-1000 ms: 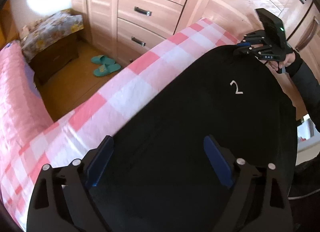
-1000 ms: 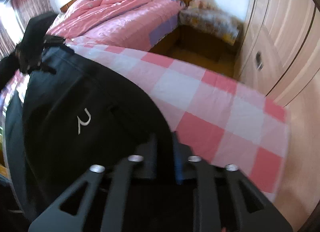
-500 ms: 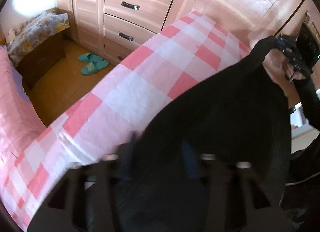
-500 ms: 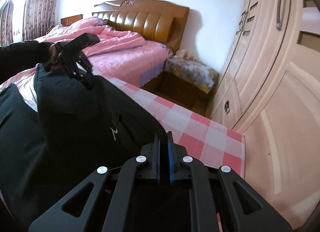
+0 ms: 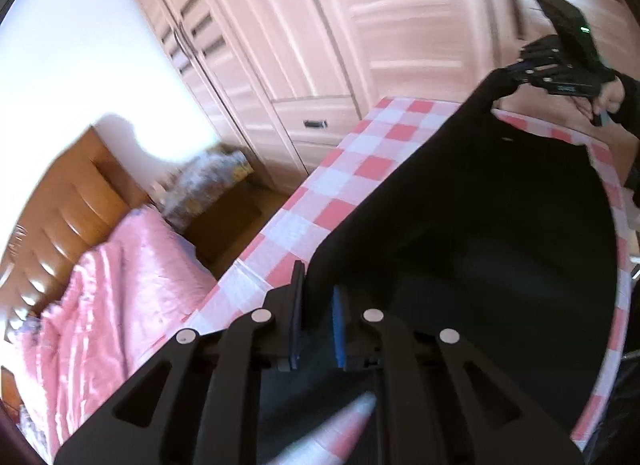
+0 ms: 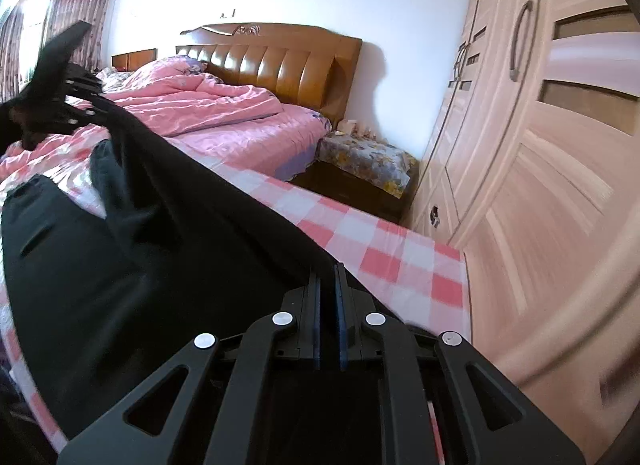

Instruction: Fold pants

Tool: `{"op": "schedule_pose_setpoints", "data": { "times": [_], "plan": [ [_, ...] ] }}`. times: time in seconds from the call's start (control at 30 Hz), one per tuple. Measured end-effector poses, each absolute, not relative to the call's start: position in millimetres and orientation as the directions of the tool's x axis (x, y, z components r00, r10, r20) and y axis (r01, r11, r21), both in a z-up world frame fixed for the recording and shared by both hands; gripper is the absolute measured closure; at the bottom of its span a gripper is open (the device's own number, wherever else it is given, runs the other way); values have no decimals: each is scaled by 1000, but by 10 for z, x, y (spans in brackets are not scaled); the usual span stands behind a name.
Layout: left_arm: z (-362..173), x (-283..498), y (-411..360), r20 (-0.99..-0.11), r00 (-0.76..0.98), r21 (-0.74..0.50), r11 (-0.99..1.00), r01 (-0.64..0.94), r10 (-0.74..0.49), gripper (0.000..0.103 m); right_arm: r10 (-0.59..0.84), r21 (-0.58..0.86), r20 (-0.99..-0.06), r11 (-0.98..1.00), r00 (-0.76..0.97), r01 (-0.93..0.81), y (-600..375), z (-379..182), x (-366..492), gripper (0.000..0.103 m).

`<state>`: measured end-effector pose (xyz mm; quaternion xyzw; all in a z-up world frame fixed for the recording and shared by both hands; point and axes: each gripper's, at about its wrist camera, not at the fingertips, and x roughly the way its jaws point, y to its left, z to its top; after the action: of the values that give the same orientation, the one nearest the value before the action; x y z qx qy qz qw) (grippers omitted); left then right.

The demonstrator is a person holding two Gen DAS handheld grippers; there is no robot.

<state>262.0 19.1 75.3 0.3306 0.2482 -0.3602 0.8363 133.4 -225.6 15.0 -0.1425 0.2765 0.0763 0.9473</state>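
We hold the black pants (image 5: 480,225) taut lengthwise over the checked sheet (image 5: 360,169), left gripper (image 5: 318,297) and right gripper (image 6: 328,285) each pinching an end

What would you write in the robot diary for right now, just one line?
task: fold pants | left gripper: shut on black fabric pants | right gripper: shut on pants | pants edge lifted above pink-and-white checked cloth

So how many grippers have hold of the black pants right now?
2. The left gripper pinches one corner of the black pants, the right gripper the other, both lifted above the checked sheet.
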Motion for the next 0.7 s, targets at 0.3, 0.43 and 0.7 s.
{"op": "schedule_pose_setpoints", "data": {
  "times": [0.3,0.43,0.7],
  "plan": [
    [27,1159,291,-682,631,357,584,729,-370,92,86,-159,-621,959,779,-233,-2128,-449,529,92],
    [-461,1086,373,-728,594,240,685,688,-341,94,82,-133,-689,963,720,-237,-2043,-832,453,91],
    [-312,1025,921,-656,638,-84,880,468,-403,5,98,-20,-707,987,701,-158,-2157,-743,189,82]
  ]
}}
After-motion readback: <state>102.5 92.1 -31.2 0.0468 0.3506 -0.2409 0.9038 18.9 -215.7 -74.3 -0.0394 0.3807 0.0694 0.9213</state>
